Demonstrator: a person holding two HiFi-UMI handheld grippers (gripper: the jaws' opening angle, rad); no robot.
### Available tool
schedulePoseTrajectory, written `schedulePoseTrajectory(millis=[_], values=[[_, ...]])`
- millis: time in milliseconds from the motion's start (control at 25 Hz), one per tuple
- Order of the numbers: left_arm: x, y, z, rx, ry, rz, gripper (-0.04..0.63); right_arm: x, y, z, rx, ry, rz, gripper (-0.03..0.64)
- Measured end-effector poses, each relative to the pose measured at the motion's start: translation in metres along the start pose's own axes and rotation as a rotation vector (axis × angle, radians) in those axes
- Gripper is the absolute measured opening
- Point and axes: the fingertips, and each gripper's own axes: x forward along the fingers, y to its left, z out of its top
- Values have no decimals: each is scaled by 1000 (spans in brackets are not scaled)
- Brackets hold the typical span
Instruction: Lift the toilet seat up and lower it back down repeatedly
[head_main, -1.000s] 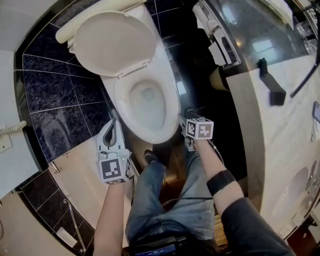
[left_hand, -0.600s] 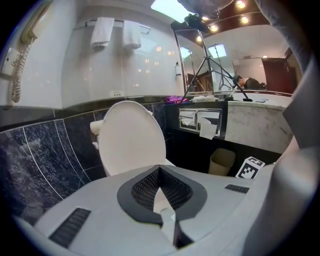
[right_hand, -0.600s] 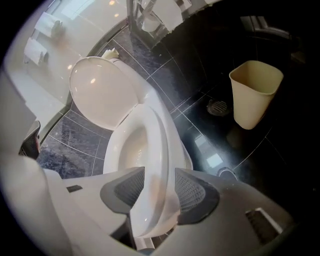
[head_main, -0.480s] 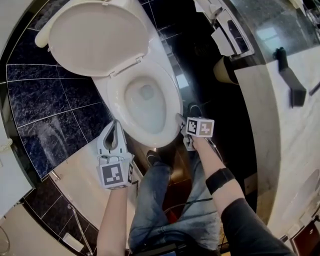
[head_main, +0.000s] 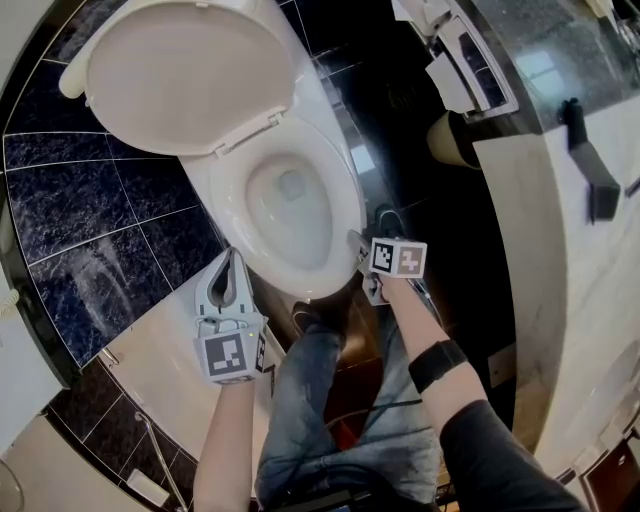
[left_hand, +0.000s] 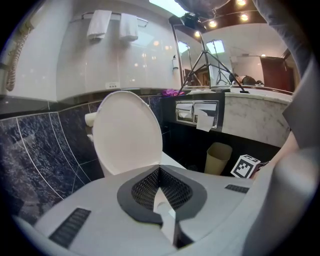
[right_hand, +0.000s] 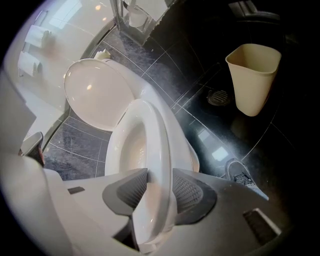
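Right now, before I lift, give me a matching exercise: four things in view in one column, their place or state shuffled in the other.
1. toilet lid
2. left gripper
3. right gripper
4. waste bin

A. jaws astride the toilet seat rim
B. standing on the dark floor
C. raised upright
D. jaws together, holding nothing

Pairs: 1-C, 2-D, 3-A, 4-B.

The right gripper's jaws have just been closing, with the seat's rim between them.
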Motion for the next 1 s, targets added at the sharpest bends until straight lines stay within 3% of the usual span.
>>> schedulePoseTrajectory(millis=[80,280,480,640,760,1000], values=[[2,0,-3,-13,7,1,0,-1,2,2,6,-11,-2,149],[1,7,-20,42,-9,-5,0,-2,4,3,42,-12,2,143],[1,0,-11,-37,23,-4,0,-4,3,3,53,-3,-8,140],[-4,8,-17,11,19,-7,0,-13,16,7,62,7,11,137],[-7,4,0,-40,18,9,0,-26,22,12,52,27,12,135],[-32,10,27,-35,14,13,0,-64,61,30,37,51,25,130]])
